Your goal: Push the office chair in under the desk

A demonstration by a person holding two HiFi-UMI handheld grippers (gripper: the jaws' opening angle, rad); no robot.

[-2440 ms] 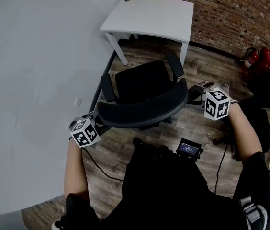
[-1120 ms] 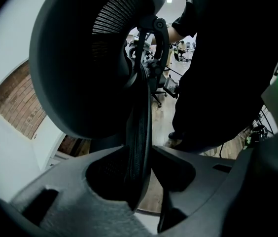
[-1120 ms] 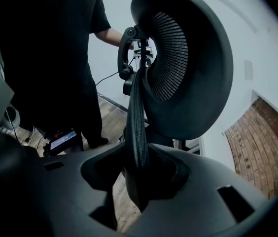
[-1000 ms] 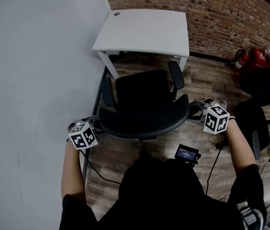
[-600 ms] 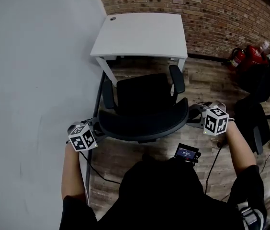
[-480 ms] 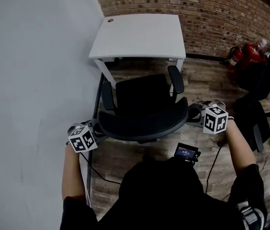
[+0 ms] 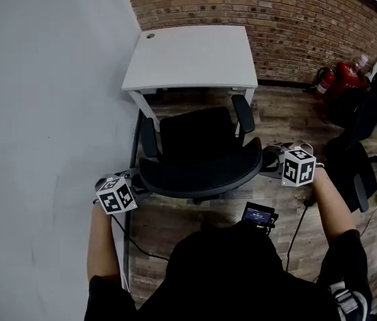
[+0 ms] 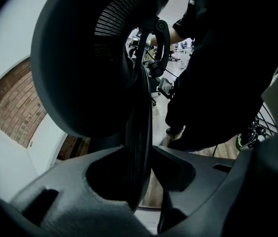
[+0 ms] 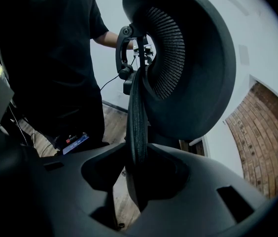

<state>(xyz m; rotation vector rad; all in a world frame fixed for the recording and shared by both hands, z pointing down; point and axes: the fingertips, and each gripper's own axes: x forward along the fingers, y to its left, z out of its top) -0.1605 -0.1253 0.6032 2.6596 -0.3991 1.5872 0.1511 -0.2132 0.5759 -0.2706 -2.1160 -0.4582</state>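
1. Wood-plank floor, with a brick wall at the far end and a plain grey wall on the left.
2. Desk: white top, standing against the brick wall in the corner beside the grey wall.
3. Chair: black, with armrests, standing on the floor between the person and the desk. The seat faces the desk, and the armrest tips are close to the desk's near edge. The seat is not yet under the top.
4. Backrest: a curved mesh panel on the side nearest the person, spanning from one gripper to the other.
5. Left gripper: at the backrest's left end. Its jaws are clamped on the rim, which runs up between them in the left gripper view.
6. Right gripper: at the backrest's right end. Its jaws likewise grasp the rim, which sits in the notch between them.
7. Extinguisher: red, on the floor by the brick wall, well right of the desk.
8. Second chair: dark, at the right edge.
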